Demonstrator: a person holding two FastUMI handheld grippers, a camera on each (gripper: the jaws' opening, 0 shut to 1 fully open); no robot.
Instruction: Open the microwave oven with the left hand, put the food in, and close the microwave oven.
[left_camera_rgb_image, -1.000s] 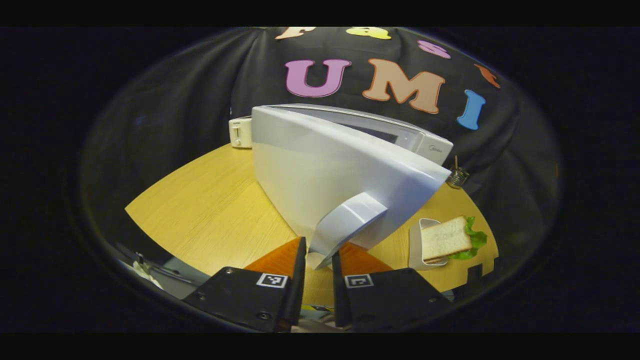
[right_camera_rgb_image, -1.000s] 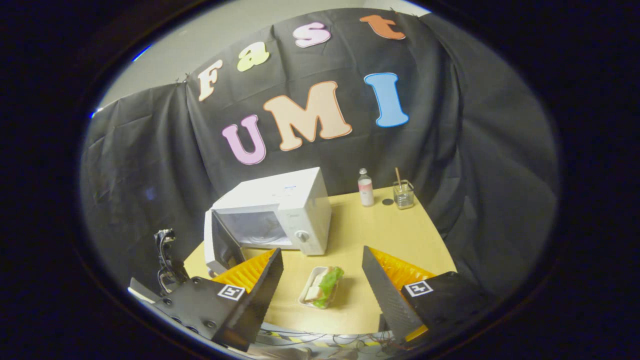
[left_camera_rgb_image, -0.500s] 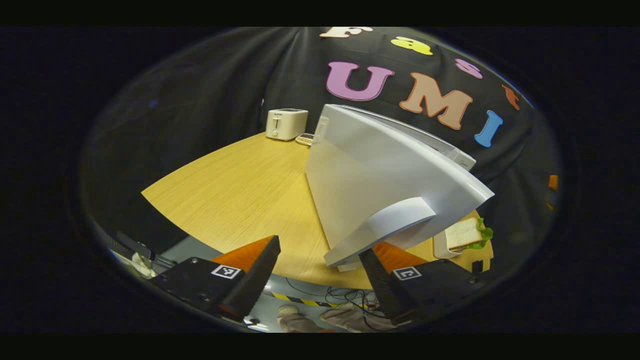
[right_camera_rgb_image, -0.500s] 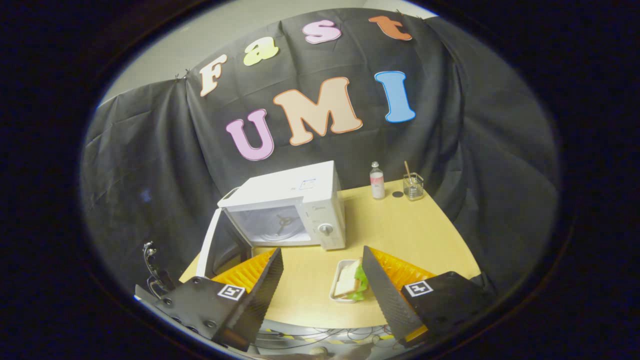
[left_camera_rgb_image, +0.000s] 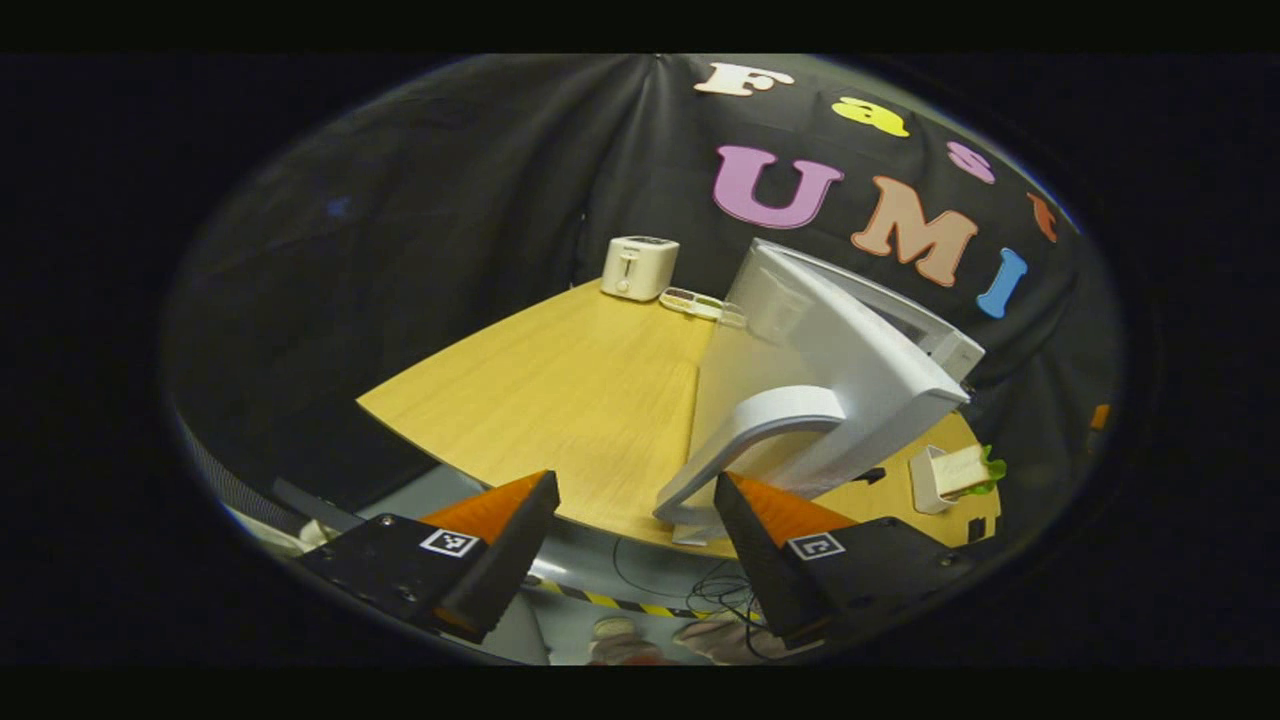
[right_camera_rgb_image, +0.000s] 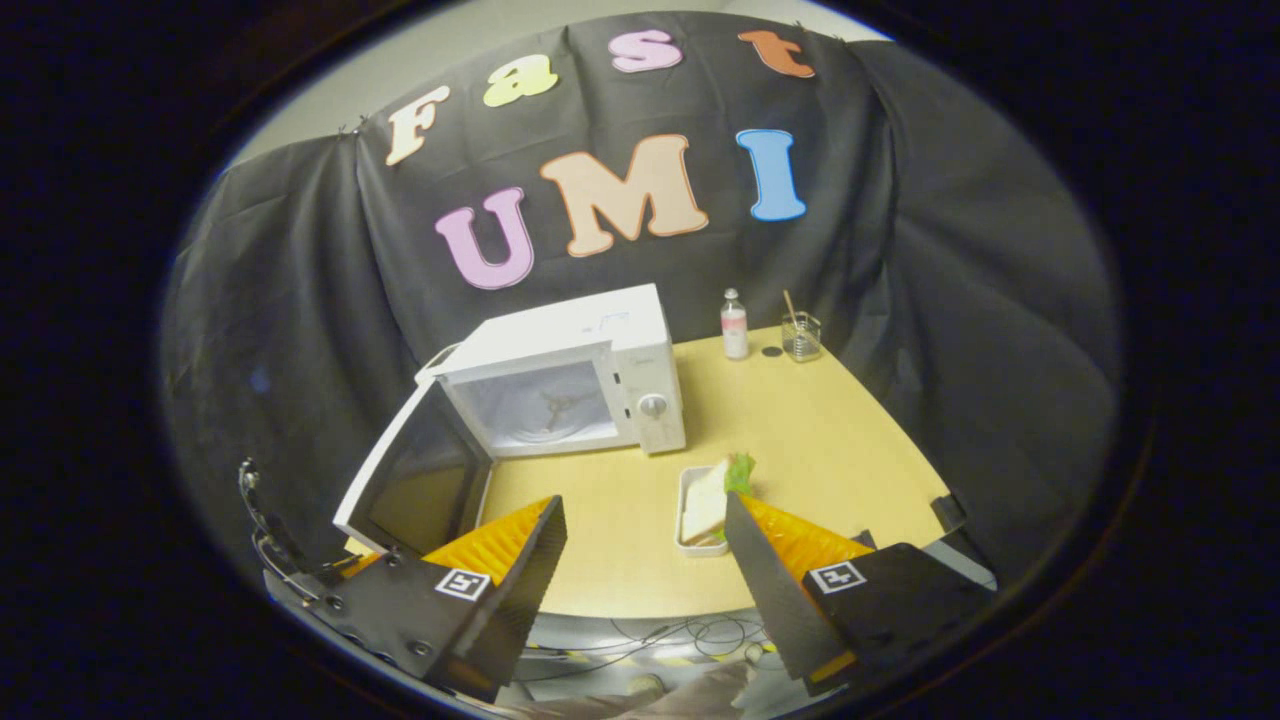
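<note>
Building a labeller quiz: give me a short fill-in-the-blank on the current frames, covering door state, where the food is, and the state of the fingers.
1. The microwave door is ____.
2. The sandwich lies in a white tray on the ____, not inside the oven.
3. The left gripper fingers stand ____, with the door handle free between them.
4. At the table's far edge beside the bottle stands a glass with a ____ in it.

Missing words: open; table; open; stick

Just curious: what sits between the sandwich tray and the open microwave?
Nothing: in the right gripper view, bare table separates the sandwich tray from the microwave.
</note>
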